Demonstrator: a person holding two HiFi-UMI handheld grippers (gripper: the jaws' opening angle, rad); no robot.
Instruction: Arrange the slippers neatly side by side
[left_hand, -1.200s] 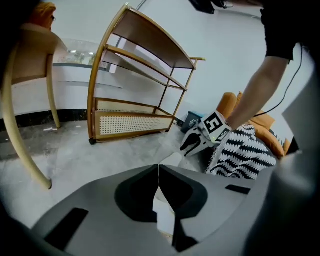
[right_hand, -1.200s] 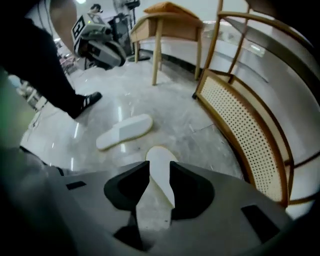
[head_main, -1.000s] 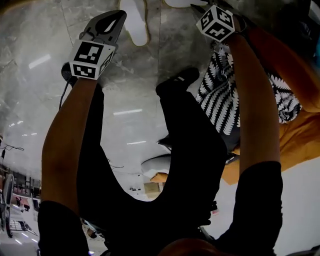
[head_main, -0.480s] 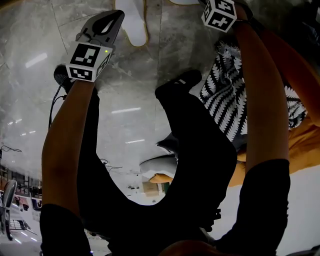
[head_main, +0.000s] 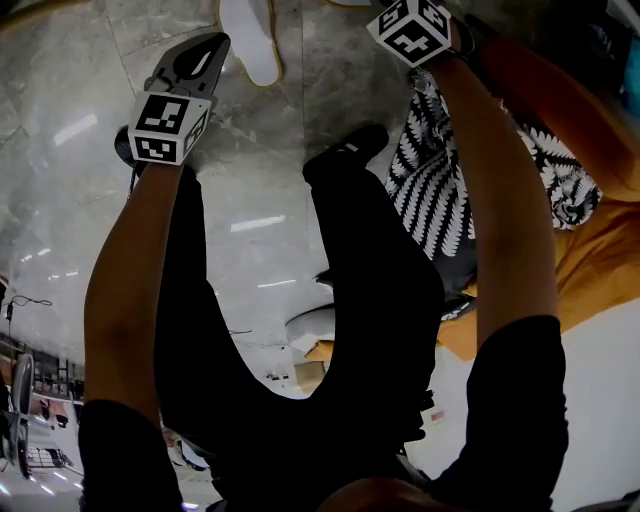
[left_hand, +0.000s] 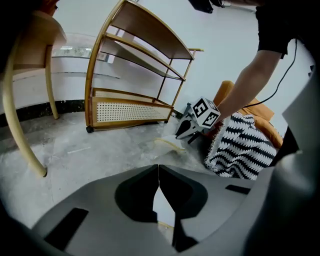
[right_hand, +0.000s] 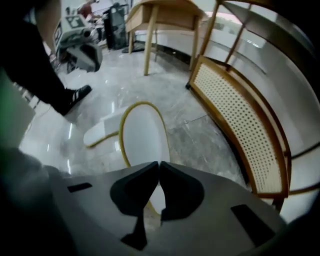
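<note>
Only the view from your right claw (right_hand: 159, 164) shows its jaws, just closing, pinched on a slipper (right_hand: 142, 132); your left claw (left_hand: 158, 168) is clenched empty.

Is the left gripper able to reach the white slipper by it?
Probably yes: the slipper lies on the floor right by the left gripper, nothing between, though its jaws are shut.

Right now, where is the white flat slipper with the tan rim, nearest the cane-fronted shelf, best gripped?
Probably at the end nearest the right gripper view's camera, pinching across the tan rim, coming steeply from above. The white flat slipper lies flat on the grey marble floor, thin, with no raised part in view, so only the edge offers a bite.
</note>
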